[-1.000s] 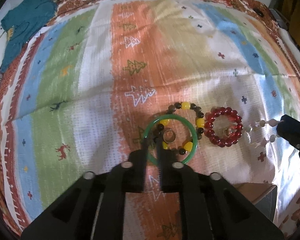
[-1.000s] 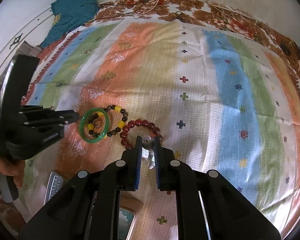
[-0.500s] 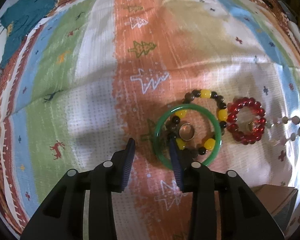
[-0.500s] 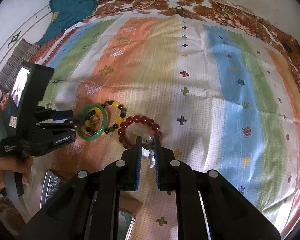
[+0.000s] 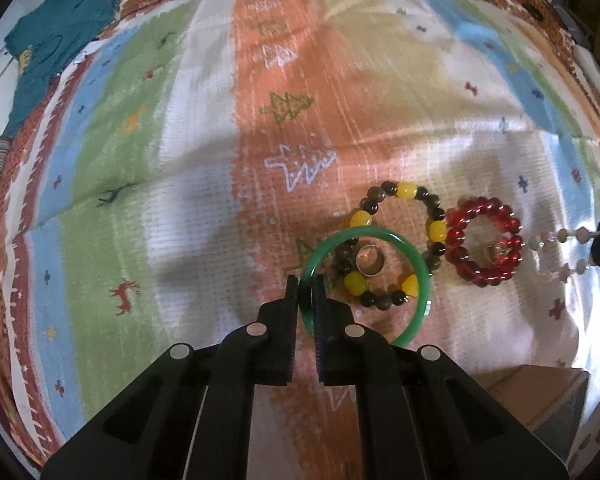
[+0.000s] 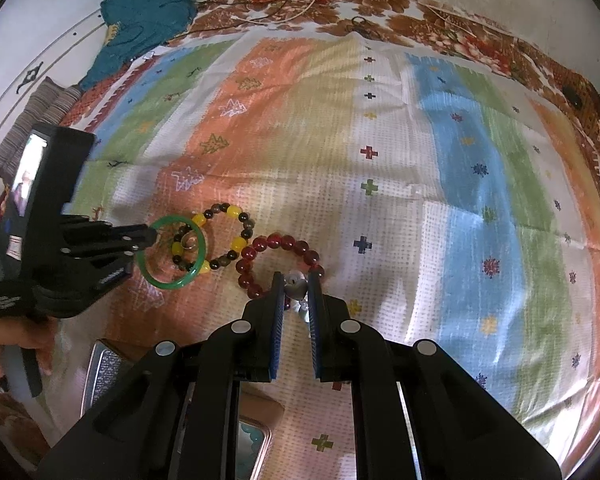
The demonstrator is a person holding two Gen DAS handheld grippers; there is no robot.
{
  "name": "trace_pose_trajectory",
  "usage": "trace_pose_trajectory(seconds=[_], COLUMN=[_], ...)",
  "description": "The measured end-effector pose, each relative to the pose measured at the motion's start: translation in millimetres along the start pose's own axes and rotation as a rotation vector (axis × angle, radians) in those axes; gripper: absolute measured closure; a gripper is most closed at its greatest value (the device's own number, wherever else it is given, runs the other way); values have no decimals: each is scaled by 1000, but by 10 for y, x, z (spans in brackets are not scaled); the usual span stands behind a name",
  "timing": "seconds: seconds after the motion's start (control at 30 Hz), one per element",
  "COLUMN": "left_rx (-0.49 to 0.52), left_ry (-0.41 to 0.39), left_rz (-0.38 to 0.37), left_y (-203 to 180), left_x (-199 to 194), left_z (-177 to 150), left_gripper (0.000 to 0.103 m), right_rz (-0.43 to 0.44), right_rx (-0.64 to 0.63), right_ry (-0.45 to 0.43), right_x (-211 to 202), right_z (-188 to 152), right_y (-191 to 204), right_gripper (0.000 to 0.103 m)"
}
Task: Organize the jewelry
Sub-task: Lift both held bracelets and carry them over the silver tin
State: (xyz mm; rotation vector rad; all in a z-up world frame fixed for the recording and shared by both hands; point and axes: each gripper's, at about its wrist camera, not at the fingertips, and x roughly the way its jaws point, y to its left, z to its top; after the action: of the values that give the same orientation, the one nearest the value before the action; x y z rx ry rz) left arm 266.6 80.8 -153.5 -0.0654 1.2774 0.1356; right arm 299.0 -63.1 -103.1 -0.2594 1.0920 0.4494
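Observation:
A green bangle [image 5: 414,272] lies on the striped cloth, over a yellow-and-brown bead bracelet [image 5: 405,190] with a metal ring [image 5: 369,261] inside. My left gripper [image 5: 306,286] is shut on the bangle's left rim; it also shows in the right wrist view [image 6: 152,236]. A red bead bracelet [image 5: 485,246] lies to the right. My right gripper [image 6: 296,282] is shut on a pale bead bracelet [image 6: 295,281], whose white beads [image 5: 568,236] show at the left wrist view's right edge.
A jewelry box [image 6: 108,364] sits at the near edge, its corner also in the left wrist view [image 5: 540,396]. A teal garment [image 6: 144,16] lies at the far left. The striped cloth [image 6: 420,160] stretches ahead and to the right.
My left gripper opened beside the green bangle, then closed on its left rim. The right gripper stayed shut on the pale bead bracelet and barely moved.

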Motion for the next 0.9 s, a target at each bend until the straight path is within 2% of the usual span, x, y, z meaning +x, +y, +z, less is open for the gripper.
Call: trace_pose_trajectory(seconds=[0.13, 0.3, 0.73, 0.9], left_rx=[1, -14, 49, 59], left_ry=[-47, -115, -219, -237], left_rz=[0, -36, -103, -115], left_y=[41, 81, -132, -174], left_x=[-273, -632, -1200, -1301], left_z=[-37, -87, -399, -510], left_gripper=[96, 96, 96, 96], right_rz=[2, -4, 18, 13], right_rx=[2, -12, -23, -30], right_ry=[-20, -48, -122, -138], right_x=[-92, -234, -596, -694], right_z=[-5, -37, -94, -159], right_y=[18, 72, 182, 221], right_gripper=[90, 90, 90, 90])
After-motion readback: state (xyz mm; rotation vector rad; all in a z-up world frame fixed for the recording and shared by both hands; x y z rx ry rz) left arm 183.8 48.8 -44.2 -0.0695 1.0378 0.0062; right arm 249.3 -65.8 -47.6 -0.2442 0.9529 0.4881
